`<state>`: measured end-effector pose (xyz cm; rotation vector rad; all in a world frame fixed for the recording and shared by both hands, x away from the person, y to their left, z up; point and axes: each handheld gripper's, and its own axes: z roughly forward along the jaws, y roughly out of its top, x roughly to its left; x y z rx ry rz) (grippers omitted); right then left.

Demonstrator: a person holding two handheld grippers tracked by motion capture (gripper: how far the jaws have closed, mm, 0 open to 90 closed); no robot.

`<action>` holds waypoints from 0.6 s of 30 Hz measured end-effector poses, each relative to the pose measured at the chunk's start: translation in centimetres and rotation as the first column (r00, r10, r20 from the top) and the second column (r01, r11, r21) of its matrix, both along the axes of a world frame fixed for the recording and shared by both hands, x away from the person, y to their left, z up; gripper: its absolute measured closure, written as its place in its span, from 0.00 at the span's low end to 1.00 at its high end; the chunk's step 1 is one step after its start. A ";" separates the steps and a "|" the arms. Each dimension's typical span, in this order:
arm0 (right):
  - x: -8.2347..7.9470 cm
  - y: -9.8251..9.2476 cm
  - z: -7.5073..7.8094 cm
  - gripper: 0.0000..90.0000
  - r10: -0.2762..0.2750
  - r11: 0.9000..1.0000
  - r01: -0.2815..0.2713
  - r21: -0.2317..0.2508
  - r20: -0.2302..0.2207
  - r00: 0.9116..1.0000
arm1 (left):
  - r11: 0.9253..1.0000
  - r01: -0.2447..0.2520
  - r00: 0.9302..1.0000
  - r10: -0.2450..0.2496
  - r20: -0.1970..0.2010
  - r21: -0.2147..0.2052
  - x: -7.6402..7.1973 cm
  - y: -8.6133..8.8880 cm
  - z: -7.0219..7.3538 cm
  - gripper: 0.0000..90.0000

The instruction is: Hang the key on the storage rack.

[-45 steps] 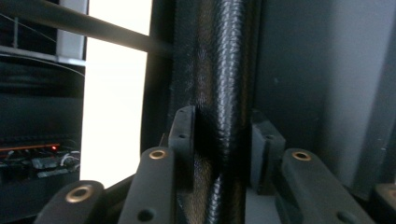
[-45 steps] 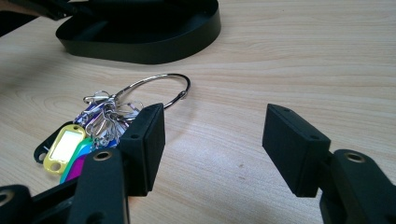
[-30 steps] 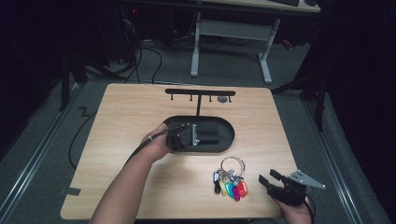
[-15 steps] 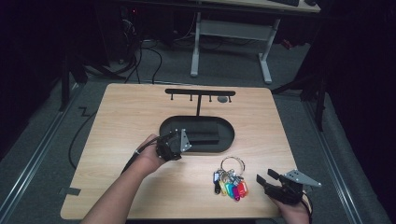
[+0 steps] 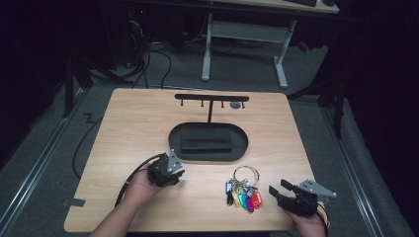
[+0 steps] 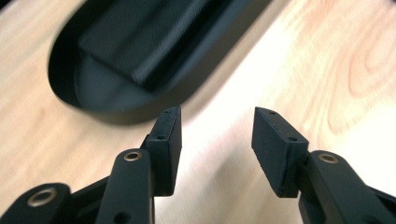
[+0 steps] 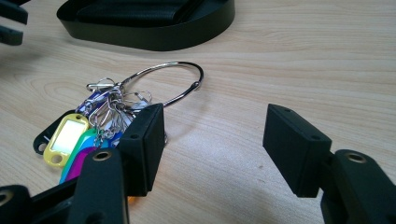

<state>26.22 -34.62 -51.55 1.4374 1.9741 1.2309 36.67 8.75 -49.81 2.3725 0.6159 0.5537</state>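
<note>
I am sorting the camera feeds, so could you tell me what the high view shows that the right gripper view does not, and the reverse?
The high view alone takes in the black T-shaped hook stand, the person's hands and the floor beyond the table. The right gripper view alone gives a close look at the big metal ring and the yellow tag's clear window. Both share the bunch of key tags, the black oval tray and the open right gripper.

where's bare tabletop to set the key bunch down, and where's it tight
Free: the wide wood strip left of the black oval tray, the right strip between tray and table edge, and the back corners beside the hook rack. Tight: the front edge, where the key bunch lies between the left tool and the right tool.
</note>
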 end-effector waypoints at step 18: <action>-0.2 0.6 0.1 0.46 0.016 0.999 -0.017 -0.039 -0.012 1.000 | 0.954 -0.150 0.983 0.116 -0.143 -0.259 -5.7 8.0 -2.0 0.49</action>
